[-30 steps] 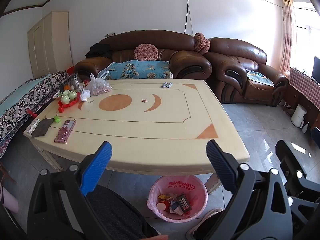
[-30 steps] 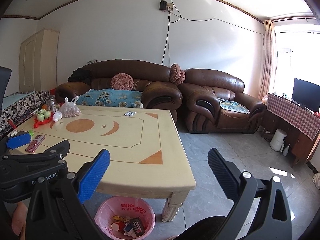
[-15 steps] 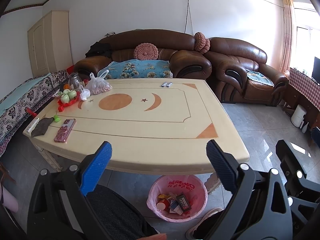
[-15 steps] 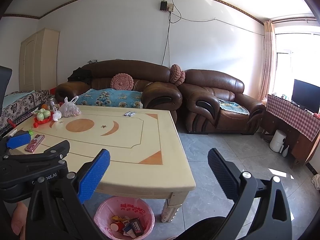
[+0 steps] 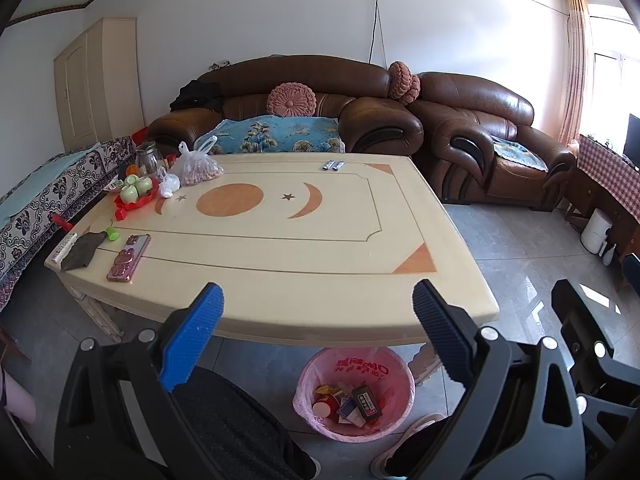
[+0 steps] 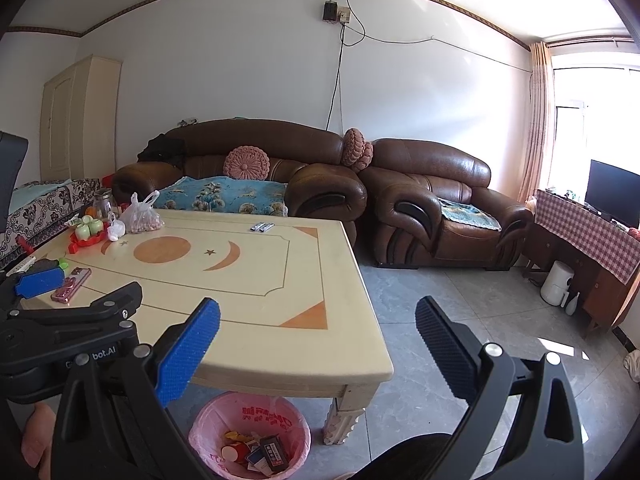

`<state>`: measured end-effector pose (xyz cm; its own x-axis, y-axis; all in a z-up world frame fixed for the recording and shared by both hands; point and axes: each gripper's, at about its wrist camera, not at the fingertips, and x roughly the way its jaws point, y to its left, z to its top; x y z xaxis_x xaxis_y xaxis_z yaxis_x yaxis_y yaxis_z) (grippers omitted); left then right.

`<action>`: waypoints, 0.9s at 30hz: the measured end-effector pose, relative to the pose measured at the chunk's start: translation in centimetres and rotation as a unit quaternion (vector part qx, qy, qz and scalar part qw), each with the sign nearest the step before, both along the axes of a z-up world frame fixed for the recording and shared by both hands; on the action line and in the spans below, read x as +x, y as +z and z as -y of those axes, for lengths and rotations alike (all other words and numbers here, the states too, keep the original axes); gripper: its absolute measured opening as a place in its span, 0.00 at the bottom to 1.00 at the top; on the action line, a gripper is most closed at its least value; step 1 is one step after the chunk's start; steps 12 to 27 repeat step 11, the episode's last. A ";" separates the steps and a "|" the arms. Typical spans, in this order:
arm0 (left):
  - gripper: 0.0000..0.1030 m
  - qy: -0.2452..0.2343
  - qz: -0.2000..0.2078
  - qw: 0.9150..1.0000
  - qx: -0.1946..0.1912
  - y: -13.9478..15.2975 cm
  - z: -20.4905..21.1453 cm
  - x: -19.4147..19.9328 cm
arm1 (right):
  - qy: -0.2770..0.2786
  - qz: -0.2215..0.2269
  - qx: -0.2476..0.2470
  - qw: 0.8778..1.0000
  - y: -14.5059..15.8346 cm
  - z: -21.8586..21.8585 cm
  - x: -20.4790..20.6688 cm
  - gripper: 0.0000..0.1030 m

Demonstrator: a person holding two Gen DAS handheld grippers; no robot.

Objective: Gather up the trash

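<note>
Brown leather sofas line the far wall of a living room with a grey tiled floor, and a long cream coffee table with orange moon and star inlays fills the middle. On the table's far left corner sit a red tray of green cups, a glass jar and a plastic bag of nuts; nearer lie a pink phone, a dark cloth and a green cap, with two small wrappers at the far edge. A pink-lined trash bin stands on the floor, just under the table's near edge, already holding packets, a small box and a red-lidded cup. The left gripper hangs above the near edge, its blue-padded fingers spread wide with nothing between them. The right gripper sits beside it to the right, likewise released and empty, over the table's near right corner.
</note>
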<state>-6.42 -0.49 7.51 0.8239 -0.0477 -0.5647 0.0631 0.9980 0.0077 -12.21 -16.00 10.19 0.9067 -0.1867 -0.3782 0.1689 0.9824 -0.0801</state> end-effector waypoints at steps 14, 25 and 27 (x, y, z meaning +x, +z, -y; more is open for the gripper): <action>0.90 0.005 0.004 1.000 0.009 0.2 0.0 -0.1 | 0.001 0.000 0.002 1.000 -0.1 0.1 0.2 0.93; 0.90 0.005 0.004 1.000 0.009 0.2 0.0 -0.1 | 0.001 0.000 0.002 1.000 -0.1 0.1 0.2 0.93; 0.90 0.005 0.004 1.000 0.009 0.2 0.0 -0.1 | 0.001 0.000 0.002 1.000 -0.1 0.1 0.2 0.93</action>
